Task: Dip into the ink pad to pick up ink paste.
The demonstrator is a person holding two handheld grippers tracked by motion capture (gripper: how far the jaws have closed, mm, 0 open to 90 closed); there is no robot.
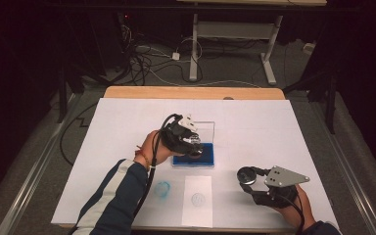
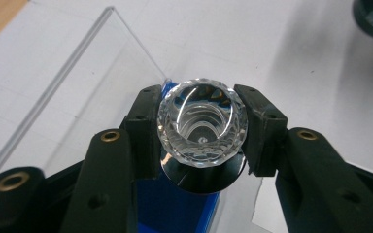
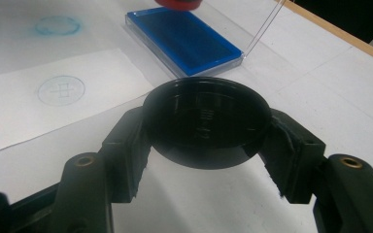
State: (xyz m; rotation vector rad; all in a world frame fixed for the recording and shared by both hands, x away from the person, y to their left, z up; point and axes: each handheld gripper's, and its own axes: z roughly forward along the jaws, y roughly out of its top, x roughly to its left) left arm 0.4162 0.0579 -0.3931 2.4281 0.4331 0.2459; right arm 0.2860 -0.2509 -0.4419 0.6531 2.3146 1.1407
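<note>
Crystal stamp [image 2: 202,127], pinched by left gripper [image 2: 201,131] for inking over blue pad [image 1: 194,155]; black cap [image 3: 205,121], five o'clock, clamped in right gripper [image 3: 206,145].

White sheet [image 1: 254,127] spread over a wooden table [image 1: 191,92]. Near its front edge, a slip of paper [image 1: 197,200] stamped with a faint round mark [image 1: 198,199]; just beside that, directly on the sheet, a smudged blue ring [image 1: 162,189]. Beyond, on the floor, tangled cables [image 1: 142,61] and a white desk frame [image 1: 235,44].
</note>
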